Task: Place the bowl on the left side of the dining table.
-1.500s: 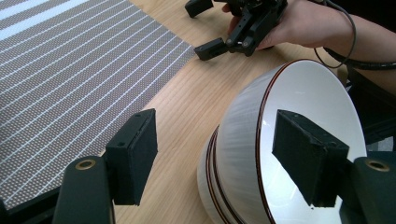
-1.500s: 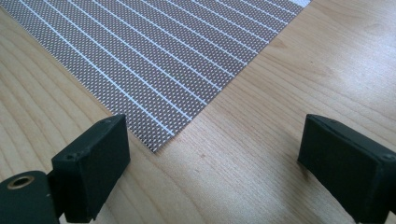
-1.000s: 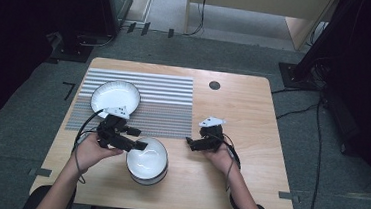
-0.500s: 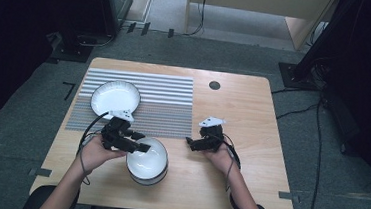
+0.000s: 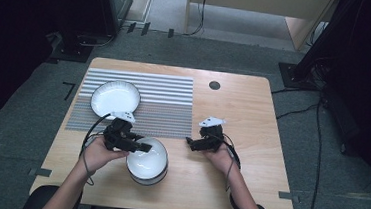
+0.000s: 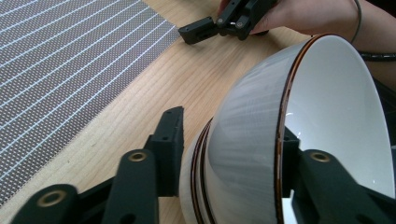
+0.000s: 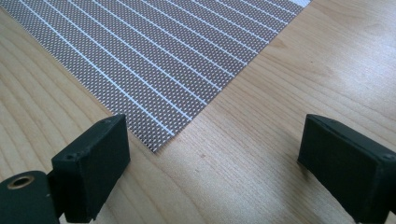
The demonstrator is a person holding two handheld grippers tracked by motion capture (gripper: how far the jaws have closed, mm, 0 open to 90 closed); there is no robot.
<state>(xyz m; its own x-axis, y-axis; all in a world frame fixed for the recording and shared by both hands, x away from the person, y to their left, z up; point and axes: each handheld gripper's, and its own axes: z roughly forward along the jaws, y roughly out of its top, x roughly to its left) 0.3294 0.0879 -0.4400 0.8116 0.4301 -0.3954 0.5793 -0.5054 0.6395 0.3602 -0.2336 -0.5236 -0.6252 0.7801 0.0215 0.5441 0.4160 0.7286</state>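
The left gripper [image 5: 140, 145] sits low and left of centre in the high view, its jaws straddling the rim of the top bowl [image 5: 148, 156] of a small stack; they have just been closing, with the bowl wall between them. In the left gripper view one jaw is inside the white bowl [image 6: 327, 116] at the lower right of the frame and the other stands outside at the lower middle, with a sliver of gap that makes me think the outer pad is not quite pressing yet, though the angle is poor. Under that bowl, the brown-lined rim of a second bowl [image 6: 198, 154] peeks out, so the two are nested on the worktop [image 5: 233, 103] near its front edge. Up and to the left in the high view, a third bowl [image 5: 115, 98] rests on the striped mat [image 5: 164, 95]. The right gripper [image 5: 194, 144] lies right of centre, held low over bare wood, its jaws spread wide with nothing between them; in the right gripper view they frame the mat's corner [image 7: 154, 144] at the middle of the frame. The left gripper view catches that gripper [image 6: 201, 29] at its top edge, well apart from the stack.
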